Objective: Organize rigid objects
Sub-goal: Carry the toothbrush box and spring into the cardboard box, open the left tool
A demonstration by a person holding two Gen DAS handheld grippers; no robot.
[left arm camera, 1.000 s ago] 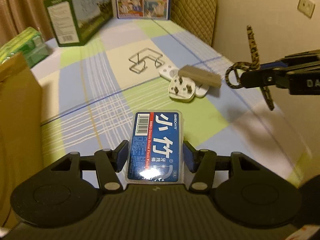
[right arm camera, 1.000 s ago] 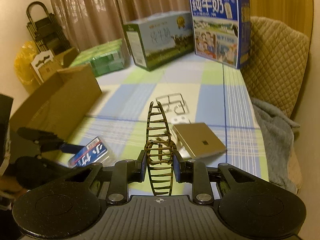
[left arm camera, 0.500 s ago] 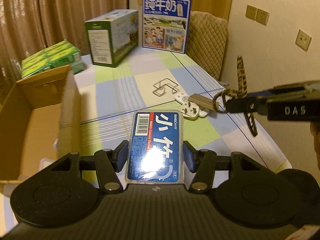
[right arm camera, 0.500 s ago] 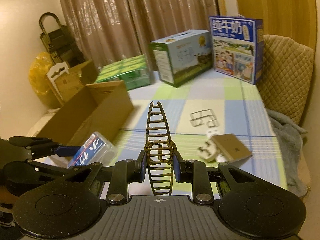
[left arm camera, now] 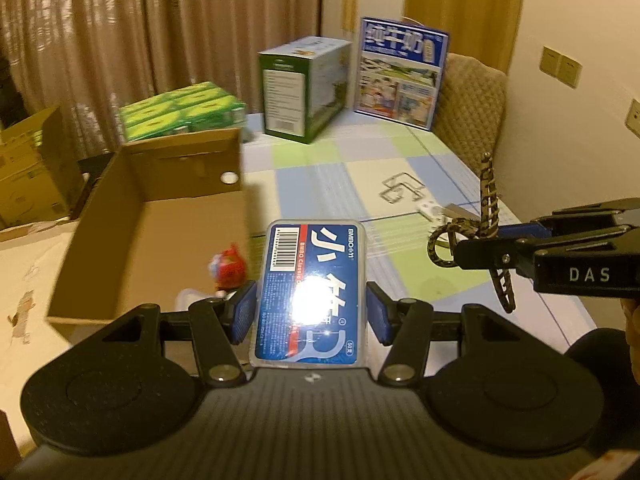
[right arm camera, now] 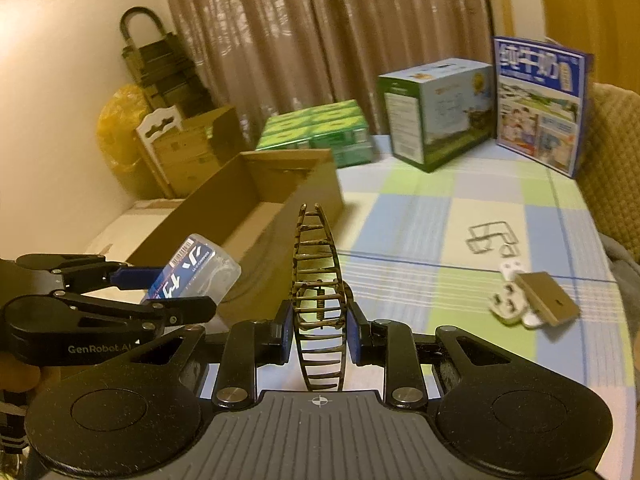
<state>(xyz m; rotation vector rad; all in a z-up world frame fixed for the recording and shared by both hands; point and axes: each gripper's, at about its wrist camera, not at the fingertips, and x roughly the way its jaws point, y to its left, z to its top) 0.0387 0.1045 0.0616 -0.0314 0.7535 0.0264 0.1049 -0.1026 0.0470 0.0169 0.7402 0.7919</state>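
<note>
My left gripper (left arm camera: 312, 308) is shut on a blue-labelled dental floss pick box (left arm camera: 314, 280), held above the table beside the open cardboard box (left arm camera: 136, 216). That floss box (right arm camera: 192, 272) and the left gripper (right arm camera: 168, 284) also show at the left of the right wrist view. My right gripper (right arm camera: 318, 326) is shut on a leopard-print hair claw clip (right arm camera: 318, 280), which stands upright between the pads. The clip (left arm camera: 488, 216) and right gripper (left arm camera: 496, 240) hang at the right of the left wrist view. A small red toy (left arm camera: 230, 266) lies inside the cardboard box (right arm camera: 248, 220).
On the checked tablecloth (right arm camera: 420, 248) lie a wire holder (right arm camera: 490, 236), white plugs (right arm camera: 508, 304) and a tan flat box (right arm camera: 548, 304). Milk cartons (left arm camera: 304, 88) (left arm camera: 400, 74) and a green pack (left arm camera: 180, 114) stand at the far edge. A padded chair (left arm camera: 472, 104) is at the right.
Both grippers have risen and swung left toward the cardboard box, carrying the floss box and the hair clip. The box's inside and the red toy have come into view.
</note>
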